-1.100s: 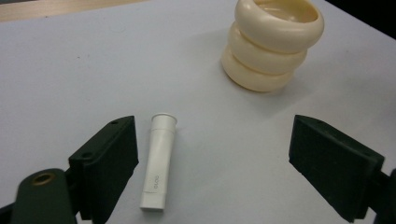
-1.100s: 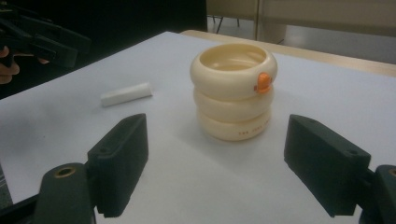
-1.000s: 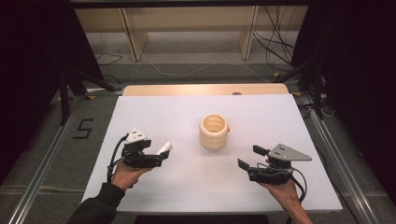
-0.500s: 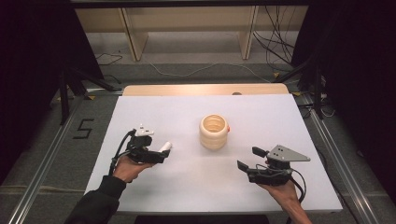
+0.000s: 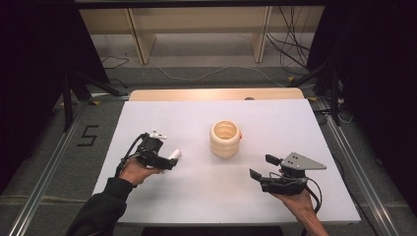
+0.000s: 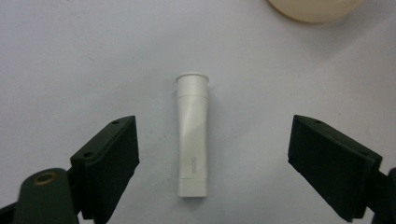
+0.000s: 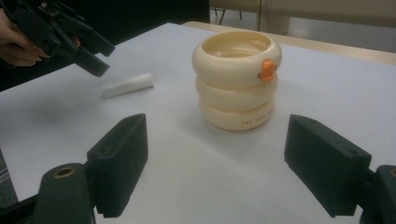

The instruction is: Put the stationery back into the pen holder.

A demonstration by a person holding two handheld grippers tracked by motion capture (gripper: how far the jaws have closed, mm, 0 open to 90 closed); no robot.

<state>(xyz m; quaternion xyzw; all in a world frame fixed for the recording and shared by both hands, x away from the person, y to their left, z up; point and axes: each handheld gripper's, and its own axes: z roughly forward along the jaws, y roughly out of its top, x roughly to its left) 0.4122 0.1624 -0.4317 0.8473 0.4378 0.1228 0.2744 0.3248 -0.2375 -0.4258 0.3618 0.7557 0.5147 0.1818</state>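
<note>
A small white tube (image 5: 174, 156) lies flat on the white table (image 5: 196, 196), left of the middle. My left gripper (image 5: 164, 159) hovers just left of it, open. In the left gripper view the tube (image 6: 192, 135) lies lengthwise between the two wide-apart jaws of the left gripper (image 6: 212, 140), untouched. A cream pot made of stacked rings (image 5: 226, 139), with a small orange knob (image 7: 267, 70), stands upright at the centre. My right gripper (image 5: 261, 166) is held near the front right, open and empty. In the right gripper view the right gripper (image 7: 215, 154) faces the pot (image 7: 236, 79).
A wooden strip (image 5: 216, 94) runs along the table's far edge. Beyond it are shelf legs and cables on the floor. Metal rails (image 5: 44, 177) border the table on both sides. In the right gripper view the left gripper (image 7: 88, 58) hangs over the tube (image 7: 128, 85).
My left gripper has shifted slightly forward, away from the person, staying over the tube. The tube, the pot and the right gripper have not moved.
</note>
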